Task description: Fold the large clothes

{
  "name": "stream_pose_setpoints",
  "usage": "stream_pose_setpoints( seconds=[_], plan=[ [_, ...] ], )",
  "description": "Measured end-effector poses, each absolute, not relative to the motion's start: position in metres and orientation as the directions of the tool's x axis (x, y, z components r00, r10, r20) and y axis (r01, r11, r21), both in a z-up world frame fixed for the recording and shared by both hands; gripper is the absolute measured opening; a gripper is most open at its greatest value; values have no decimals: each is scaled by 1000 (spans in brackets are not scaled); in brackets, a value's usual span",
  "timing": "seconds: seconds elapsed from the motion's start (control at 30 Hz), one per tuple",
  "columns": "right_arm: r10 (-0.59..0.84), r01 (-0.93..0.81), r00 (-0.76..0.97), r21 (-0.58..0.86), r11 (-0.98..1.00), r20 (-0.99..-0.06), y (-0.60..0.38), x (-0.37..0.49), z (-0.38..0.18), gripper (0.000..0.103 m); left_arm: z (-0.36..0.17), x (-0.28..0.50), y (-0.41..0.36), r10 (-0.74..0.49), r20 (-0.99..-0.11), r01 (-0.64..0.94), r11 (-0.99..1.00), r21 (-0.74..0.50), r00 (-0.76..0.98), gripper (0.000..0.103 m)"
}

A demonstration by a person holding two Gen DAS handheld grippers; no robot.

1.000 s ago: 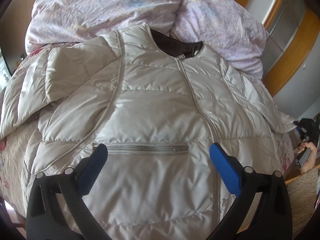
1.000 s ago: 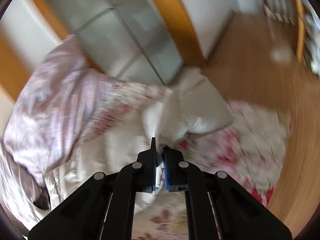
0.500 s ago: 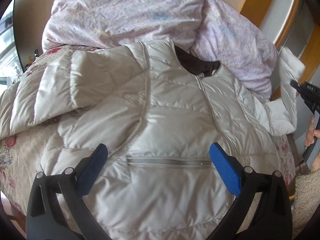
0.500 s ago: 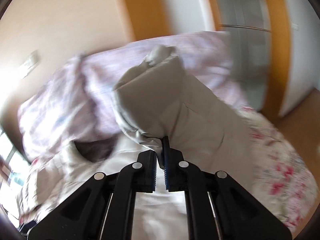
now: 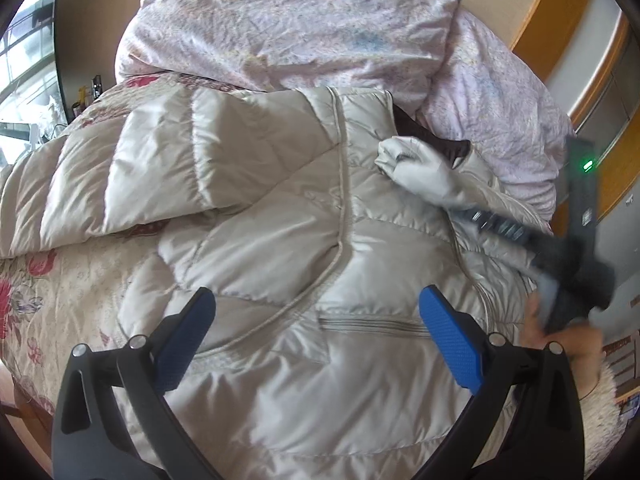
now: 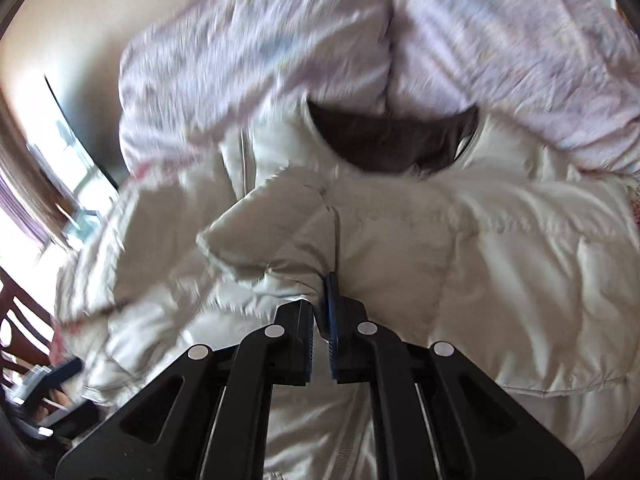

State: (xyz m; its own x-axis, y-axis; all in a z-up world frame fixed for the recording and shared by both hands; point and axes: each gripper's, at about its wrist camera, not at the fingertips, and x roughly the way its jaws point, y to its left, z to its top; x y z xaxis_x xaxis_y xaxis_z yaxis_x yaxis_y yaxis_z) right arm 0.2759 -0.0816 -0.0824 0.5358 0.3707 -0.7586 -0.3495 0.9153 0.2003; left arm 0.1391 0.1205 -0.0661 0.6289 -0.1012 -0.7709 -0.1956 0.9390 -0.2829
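Note:
A cream quilted puffer jacket lies front up on the bed, its dark collar lining toward the pillows. My left gripper is open and empty, hovering above the jacket's pocket zipper. My right gripper is shut on the jacket's right sleeve and holds its cuff over the chest near the collar. In the left wrist view the sleeve cuff and the right gripper show at the right. The jacket's other sleeve lies spread out to the left.
A lilac crumpled duvet is piled behind the jacket at the head of the bed. A floral bedspread covers the bed. A wooden wardrobe frame stands at the right, a window at the left.
My right gripper has carried the sleeve up from the bed's right side and over onto the jacket's chest. My left gripper has drifted left above the jacket and stays open.

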Motion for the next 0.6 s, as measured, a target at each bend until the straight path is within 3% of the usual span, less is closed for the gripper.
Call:
stream_pose_setpoints(
  seconds=[0.2,0.3,0.33,0.37,0.5,0.6],
  plan=[
    [142,-421,580,-147,895,-802,-41,254,-99,15,-62,136,131,-92,-766,-209,935,-286,636,101],
    [102,-445,608,-232,865,-787,-34,241,-101,45,-63,136,134,-100,-767,-212,931,-296,634,101],
    [111,-450,611,-228,863,-784,-35,242,-99,57,-63,136,135,-100,-768,-213,931,-296,632,101],
    [151,-464,600,-189,866,-785,-41,237,-92,61,-64,135,135,-100,-770,-213,931,-295,630,101],
    [302,-425,572,40,904,-762,-75,242,-65,61,-64,134,136,-106,-769,-207,932,-298,630,101],
    [238,-275,627,76,958,-742,-104,265,-58,61,-63,133,138,-113,-769,-203,931,-302,629,101]
  ],
)
